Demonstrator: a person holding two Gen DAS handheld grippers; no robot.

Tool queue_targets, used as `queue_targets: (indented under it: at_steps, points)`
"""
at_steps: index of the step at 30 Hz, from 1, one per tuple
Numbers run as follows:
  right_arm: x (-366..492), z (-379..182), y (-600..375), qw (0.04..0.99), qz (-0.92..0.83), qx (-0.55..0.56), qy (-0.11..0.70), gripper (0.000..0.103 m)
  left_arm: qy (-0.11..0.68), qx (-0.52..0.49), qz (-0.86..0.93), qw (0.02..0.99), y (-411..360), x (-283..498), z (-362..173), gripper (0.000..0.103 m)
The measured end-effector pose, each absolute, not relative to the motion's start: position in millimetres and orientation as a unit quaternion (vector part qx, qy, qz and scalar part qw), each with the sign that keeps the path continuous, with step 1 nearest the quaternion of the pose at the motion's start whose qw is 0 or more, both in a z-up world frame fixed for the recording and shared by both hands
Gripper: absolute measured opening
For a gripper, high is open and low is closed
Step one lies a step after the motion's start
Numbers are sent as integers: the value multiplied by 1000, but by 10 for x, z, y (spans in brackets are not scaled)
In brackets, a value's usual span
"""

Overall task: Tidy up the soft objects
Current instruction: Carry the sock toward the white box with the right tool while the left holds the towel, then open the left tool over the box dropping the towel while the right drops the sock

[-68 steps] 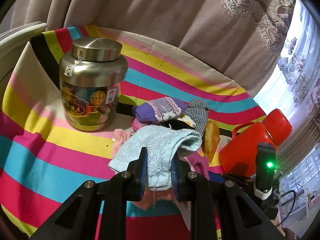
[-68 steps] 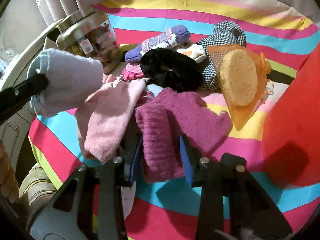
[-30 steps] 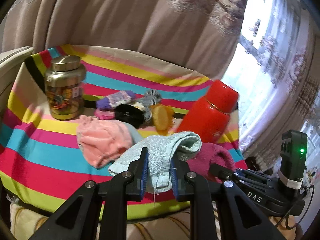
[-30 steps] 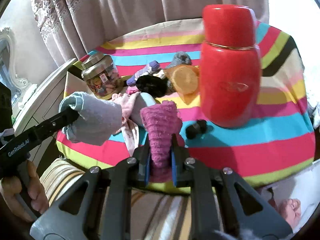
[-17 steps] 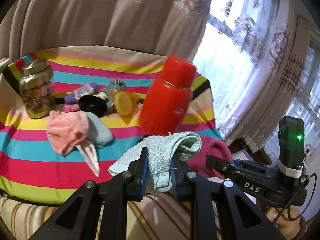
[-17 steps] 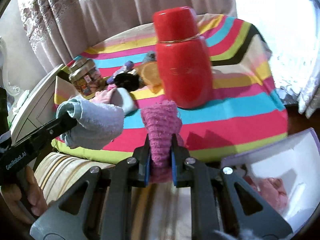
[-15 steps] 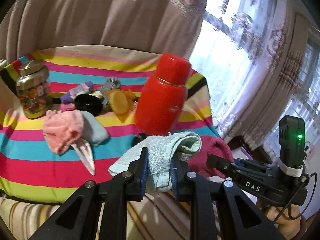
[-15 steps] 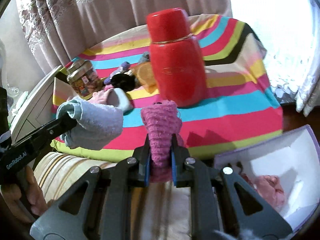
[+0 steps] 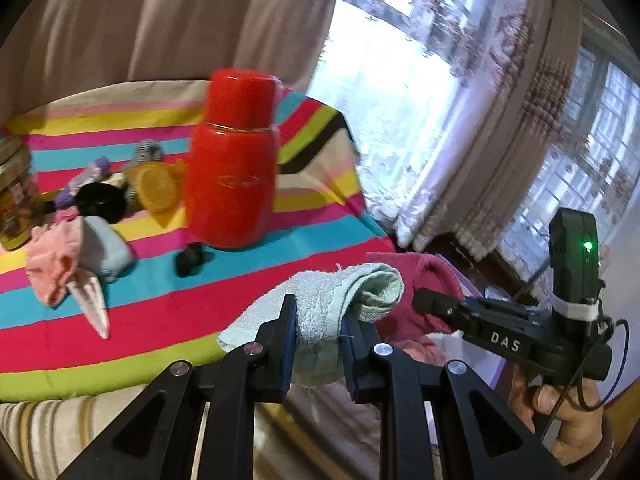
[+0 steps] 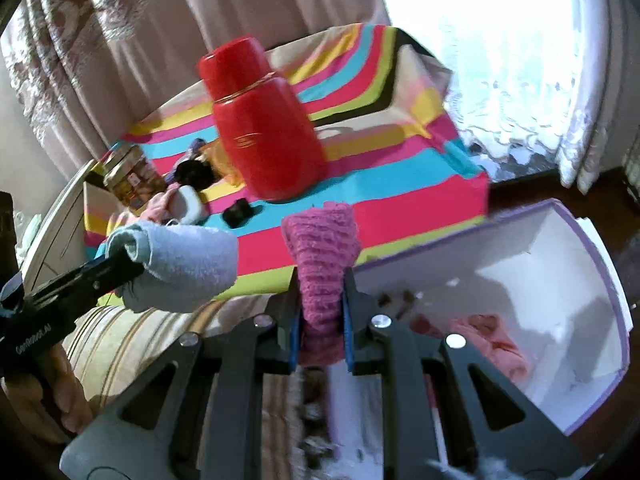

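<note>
Left gripper clamped the pale green towel, right gripper clamped the magenta knit sock, beside the white box.

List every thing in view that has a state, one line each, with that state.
left gripper: shut on the light blue towel, held off the table
right gripper: shut on the magenta knit sock
red flask: upright, cap on
white box: open, pink item inside
pink sock: lying crumpled on the striped cloth
</note>
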State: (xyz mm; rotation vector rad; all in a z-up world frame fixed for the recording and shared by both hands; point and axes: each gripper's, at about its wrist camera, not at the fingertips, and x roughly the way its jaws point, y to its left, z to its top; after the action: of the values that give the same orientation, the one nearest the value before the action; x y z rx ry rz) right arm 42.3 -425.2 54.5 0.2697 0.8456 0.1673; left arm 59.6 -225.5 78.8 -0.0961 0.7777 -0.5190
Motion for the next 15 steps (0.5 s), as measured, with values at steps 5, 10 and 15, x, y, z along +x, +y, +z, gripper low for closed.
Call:
queue_targets:
  at_steps: [5,10,15]
  points:
    - [322,534,-4560,901,48,144,407,21,382,-34,-277,881,-2507,533,764,21]
    - [257,544,-4806,902,15,149,406,23,387,-32,-320,864,-2736,465,760,22]
    - [234,563,-4942,901,-20,152,406,40,392,-26,-358,847,-2898,390,748,51]
